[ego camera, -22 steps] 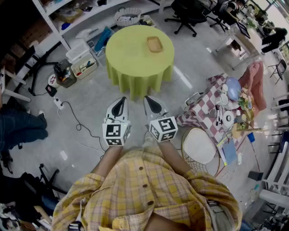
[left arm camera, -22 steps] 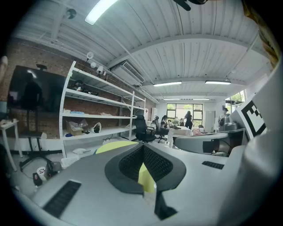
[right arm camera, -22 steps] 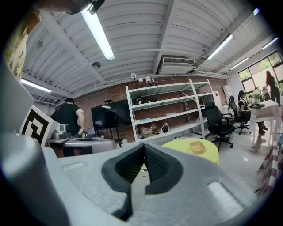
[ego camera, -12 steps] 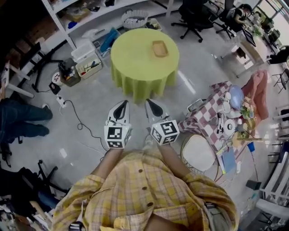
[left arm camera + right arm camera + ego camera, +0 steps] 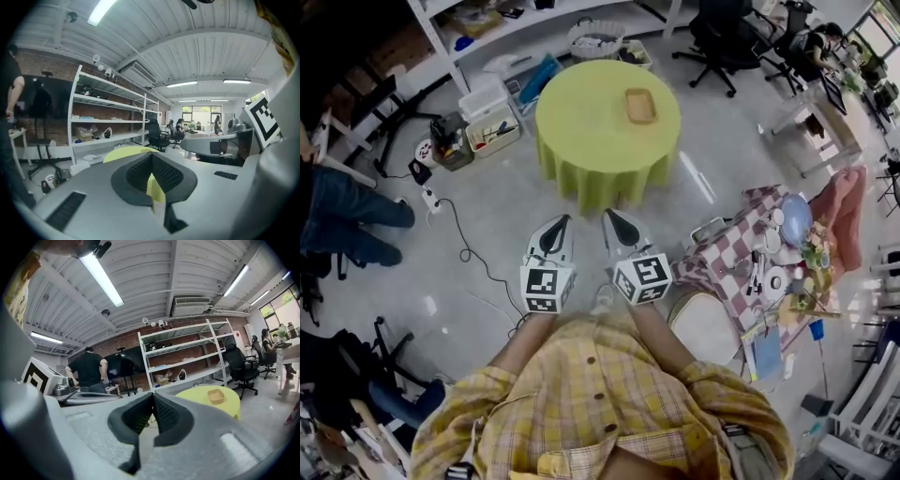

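Below the head camera, a pale grey concrete floor spreads across an open workshop. A long white metal shelving rack runs along its far edge. The wearer's yellow plaid shirt fills the bottom of the head view.

Ahead stands a round table draped to the floor in a yellow-green cloth. Nearer, to the right, a smaller table with a red-and-white checked cloth is crowded with dishes.

Both grippers are held side by side over bare floor. They point at the round table and are well apart from it.

The left gripper is white with black ribbed pads and a marker cube. Its jaws are pressed together at the tips and grip nothing. Only a sliver of the cloth's colour shows through the slit behind the tips.

The right gripper, its twin, is likewise closed and empty.

Smallest is a shallow tan wooden tray. It rests on the round table, a little right of centre and toward the far side.

This looks like an approach, with nothing yet in hand. Any grasp at the round table would call first for closing the distance, then for parting the jaws.
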Tool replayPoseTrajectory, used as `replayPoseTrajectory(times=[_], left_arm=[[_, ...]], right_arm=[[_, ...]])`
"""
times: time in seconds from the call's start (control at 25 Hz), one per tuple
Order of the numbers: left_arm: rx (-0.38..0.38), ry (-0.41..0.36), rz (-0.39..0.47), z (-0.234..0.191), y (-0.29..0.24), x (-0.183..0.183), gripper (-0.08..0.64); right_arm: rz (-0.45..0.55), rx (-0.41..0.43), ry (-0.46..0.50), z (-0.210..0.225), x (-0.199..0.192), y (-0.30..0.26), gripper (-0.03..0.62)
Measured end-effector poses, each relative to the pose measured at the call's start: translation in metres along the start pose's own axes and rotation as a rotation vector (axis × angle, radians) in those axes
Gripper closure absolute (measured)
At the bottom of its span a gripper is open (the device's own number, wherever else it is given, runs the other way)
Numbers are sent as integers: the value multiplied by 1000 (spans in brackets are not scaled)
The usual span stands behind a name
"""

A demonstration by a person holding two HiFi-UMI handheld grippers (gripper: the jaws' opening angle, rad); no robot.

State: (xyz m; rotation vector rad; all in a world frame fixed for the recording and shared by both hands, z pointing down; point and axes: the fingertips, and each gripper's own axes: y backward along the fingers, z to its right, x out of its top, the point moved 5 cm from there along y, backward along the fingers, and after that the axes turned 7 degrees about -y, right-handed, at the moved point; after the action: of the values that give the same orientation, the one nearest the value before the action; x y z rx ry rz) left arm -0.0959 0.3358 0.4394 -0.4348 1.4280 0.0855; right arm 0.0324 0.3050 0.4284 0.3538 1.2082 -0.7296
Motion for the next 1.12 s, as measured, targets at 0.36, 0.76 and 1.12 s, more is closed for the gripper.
replayPoseTrajectory(times=[0.36,0.76,1.12], left_arm=[[54,-10,-48,35,-13,-11,557],[64,8,-78,55,-34,-15,557],[35,3,-66,54,-68,-11,557]], right_arm=[[10,31,-31,44,2,14,595],[-14,40,-53,68,-4,21,595],[0,9,-43,93,5,11,595]])
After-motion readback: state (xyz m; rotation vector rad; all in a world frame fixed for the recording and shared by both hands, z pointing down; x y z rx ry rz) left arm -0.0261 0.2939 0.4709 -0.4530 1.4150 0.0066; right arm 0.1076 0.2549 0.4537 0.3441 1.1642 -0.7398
